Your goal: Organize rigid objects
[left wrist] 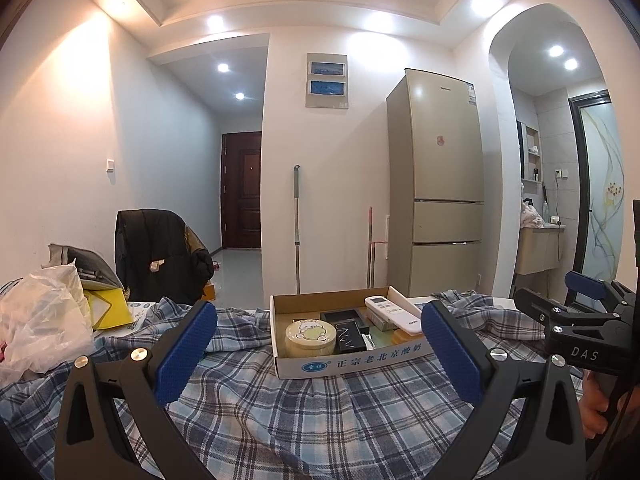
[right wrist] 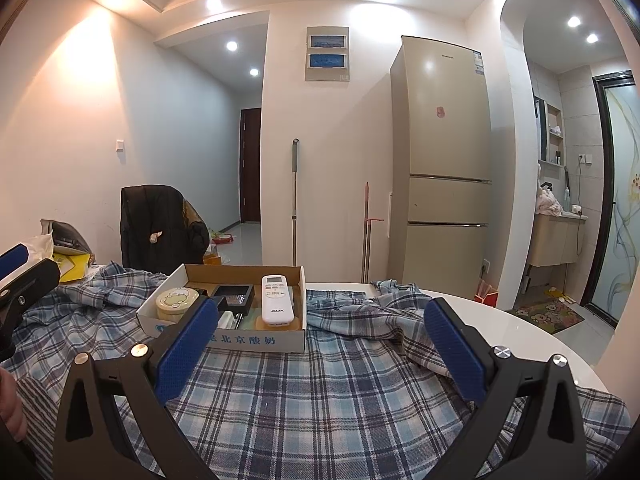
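- Two grippers hang wide open over a plaid cloth (left wrist: 288, 412), each with nothing between its blue pads.
- Left wrist view: the left gripper (left wrist: 320, 354) frames a shallow cardboard tray (left wrist: 352, 362) that sits on the cloth straight ahead, its printed front wall facing the camera.
- Inside the tray, a round cream tin (left wrist: 310, 337) with a cartoon lid stands at the front left, a black box (left wrist: 351, 336) lies just beside it, and a white remote control (left wrist: 394, 314) leans across the right end over a small amber piece.
- This view alone shows the right gripper (left wrist: 576, 320) from the side at the right edge, marked "DAS", with the hand (left wrist: 598, 408) that holds it below.
- It also shows a crumpled plastic bag (left wrist: 44, 320) and a yellow packet on the left of the table.
- Right wrist view: the right gripper (right wrist: 322, 346) sits right of the tray (right wrist: 256, 339), so its left pad hides part of the tray's front wall.
- Here the remote (right wrist: 277, 299) shows its face with the letters "AUX", the tin (right wrist: 177, 301) lies at the left end, and a black box (right wrist: 233, 294) lies between them.
- Only this view shows the bare white table edge (right wrist: 532, 332) right of the cloth, a floor mat beyond it, and a tip of the left gripper (right wrist: 20, 276) at the left edge.
- Both views show the tall fridge (right wrist: 444, 160) and a jacket-draped chair (right wrist: 160, 224) behind the table.
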Action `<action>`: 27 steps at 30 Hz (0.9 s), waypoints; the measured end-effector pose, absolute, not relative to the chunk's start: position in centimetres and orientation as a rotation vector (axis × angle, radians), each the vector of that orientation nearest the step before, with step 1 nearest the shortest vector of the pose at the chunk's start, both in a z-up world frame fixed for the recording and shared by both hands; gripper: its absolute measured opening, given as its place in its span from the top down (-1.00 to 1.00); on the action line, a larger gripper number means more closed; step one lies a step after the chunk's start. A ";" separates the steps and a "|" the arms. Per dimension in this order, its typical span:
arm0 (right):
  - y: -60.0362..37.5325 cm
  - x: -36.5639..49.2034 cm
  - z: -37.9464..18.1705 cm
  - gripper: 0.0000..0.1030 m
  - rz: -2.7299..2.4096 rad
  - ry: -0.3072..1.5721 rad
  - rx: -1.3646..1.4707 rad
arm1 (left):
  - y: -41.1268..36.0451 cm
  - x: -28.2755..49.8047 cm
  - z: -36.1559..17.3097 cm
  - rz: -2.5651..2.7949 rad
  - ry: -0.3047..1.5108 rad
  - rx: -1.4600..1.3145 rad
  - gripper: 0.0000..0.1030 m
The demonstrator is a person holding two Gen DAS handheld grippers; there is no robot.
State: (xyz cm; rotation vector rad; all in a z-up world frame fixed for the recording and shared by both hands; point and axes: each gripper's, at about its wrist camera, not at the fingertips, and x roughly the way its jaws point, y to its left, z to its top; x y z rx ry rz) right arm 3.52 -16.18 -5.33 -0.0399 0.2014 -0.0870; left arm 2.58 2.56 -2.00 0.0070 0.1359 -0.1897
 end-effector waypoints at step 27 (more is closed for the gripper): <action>-16.2 3.5 -5.4 -0.99 -0.089 0.198 -0.040 | 2.6 2.6 -1.9 -0.183 0.136 0.006 -1.00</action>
